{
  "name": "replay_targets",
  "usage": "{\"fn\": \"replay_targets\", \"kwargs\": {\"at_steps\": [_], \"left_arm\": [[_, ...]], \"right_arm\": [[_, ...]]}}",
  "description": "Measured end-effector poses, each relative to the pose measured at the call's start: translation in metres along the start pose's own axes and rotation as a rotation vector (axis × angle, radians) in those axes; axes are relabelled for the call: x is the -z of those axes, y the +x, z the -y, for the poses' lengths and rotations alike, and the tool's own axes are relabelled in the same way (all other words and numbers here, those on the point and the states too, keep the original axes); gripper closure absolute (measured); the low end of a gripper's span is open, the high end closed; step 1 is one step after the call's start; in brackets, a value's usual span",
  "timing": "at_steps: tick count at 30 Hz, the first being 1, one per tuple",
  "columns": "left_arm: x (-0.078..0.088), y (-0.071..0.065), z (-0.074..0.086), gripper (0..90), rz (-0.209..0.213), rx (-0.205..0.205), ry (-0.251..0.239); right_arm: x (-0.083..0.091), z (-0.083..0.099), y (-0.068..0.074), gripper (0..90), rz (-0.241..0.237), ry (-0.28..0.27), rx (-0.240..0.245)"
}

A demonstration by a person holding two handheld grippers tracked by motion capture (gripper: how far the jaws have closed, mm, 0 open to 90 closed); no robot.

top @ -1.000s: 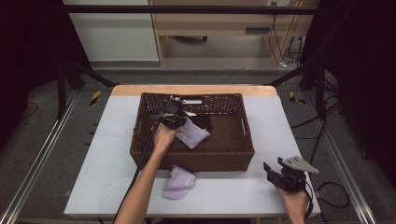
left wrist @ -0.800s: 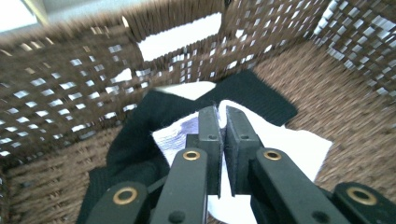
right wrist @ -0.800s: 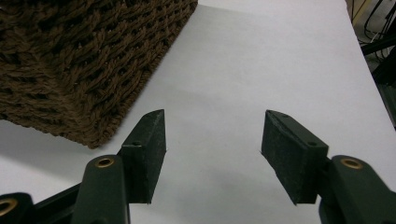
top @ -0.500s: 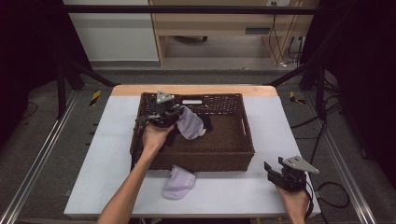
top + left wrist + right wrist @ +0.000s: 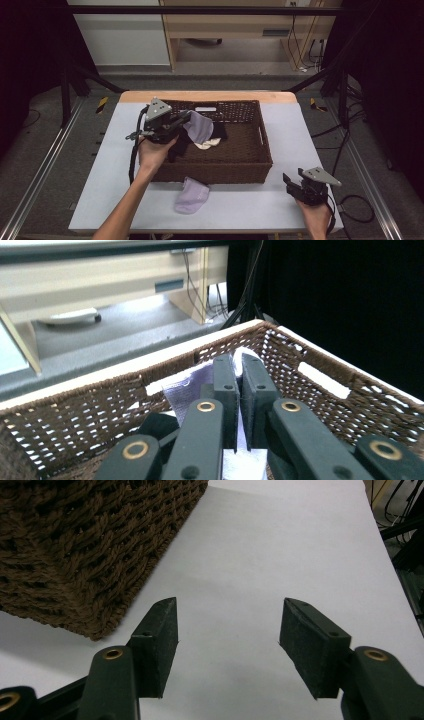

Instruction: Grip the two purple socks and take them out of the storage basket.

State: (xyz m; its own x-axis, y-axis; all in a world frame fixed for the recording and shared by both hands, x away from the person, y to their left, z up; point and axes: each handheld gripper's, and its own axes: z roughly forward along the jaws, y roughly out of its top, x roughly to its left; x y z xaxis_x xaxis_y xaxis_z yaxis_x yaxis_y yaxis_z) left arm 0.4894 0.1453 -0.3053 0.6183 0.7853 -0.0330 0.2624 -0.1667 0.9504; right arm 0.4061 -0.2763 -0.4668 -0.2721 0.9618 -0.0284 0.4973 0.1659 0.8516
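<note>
Purple sock (image 5: pixel 199 126) hangs from our left gripper (image 5: pixel 186 118), up over the left part of the brown basket (image 5: pixel 264 145). In the left gripper view the two black jaws are squeezed tight on the pale cloth (image 5: pixel 187 387), with the woven wall of the basket behind it. Under the sock, inside the basket, we see a cream sock (image 5: pixel 209 143) and some dark cloth. Another purple sock (image 5: pixel 191 195) lies flat on the desk (image 5: pixel 240 205), just in front of the basket. Far to the right, near the desk's front corner, we hold our right gripper (image 5: pixel 294 183) low. Its jaws (image 5: pixel 227 640) stand apart with nothing between them, just white desk, and the basket corner is close by.
</note>
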Motion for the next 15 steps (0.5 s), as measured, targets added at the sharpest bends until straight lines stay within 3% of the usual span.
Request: {"fn": "replay_targets", "kwargs": {"at_steps": [15], "left_arm": [[0.057, -0.019, -0.003, 85.4, 0.069, -0.05, -0.073]], "right_arm": [[0.001, 0.0, 0.0, 40.9, 0.005, -0.004, -0.005]]}}
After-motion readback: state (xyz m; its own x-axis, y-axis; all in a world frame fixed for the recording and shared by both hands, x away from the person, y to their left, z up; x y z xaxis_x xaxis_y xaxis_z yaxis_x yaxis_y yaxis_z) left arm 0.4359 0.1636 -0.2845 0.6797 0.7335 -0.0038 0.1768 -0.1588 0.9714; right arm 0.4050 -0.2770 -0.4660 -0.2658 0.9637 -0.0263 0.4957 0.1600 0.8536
